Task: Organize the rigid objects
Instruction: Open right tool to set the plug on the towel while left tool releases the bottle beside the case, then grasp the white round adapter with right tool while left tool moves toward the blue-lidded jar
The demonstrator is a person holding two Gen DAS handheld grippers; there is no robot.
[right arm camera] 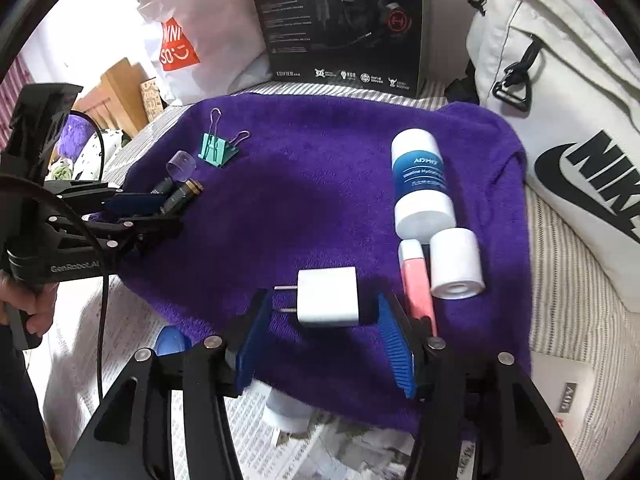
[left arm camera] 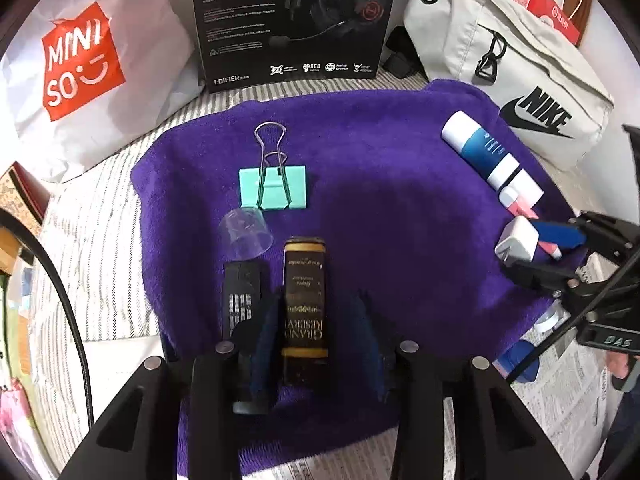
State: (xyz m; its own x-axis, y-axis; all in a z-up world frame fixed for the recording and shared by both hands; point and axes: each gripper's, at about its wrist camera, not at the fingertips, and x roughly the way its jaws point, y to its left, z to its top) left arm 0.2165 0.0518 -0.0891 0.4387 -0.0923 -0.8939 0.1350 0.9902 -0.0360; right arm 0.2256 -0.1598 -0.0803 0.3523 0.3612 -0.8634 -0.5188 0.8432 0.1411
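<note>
A purple towel (left arm camera: 392, 208) (right arm camera: 320, 184) carries the objects. My left gripper (left arm camera: 318, 308) is open, with a brown and gold tube (left arm camera: 305, 280) lying between its blue pads; the right pad stands clear of it. Beside the tube lie a black stick (left arm camera: 240, 292), a clear cap (left arm camera: 246, 236) and a mint binder clip (left arm camera: 274, 188). My right gripper (right arm camera: 324, 304) is open around a white plug charger (right arm camera: 328, 296), with gaps on both sides. To the charger's right lie a pink tube (right arm camera: 418, 284), a white cylinder (right arm camera: 456, 264) and a blue and white bottle (right arm camera: 422, 184).
A black headset box (left arm camera: 296, 20) stands behind the towel, a white Miniso bag (left arm camera: 80, 60) at the back left and a white Nike bag (left arm camera: 520, 80) at the right. Newspaper (right arm camera: 320, 452) lies under the towel's near edge. A hand (right arm camera: 36, 308) holds the left gripper.
</note>
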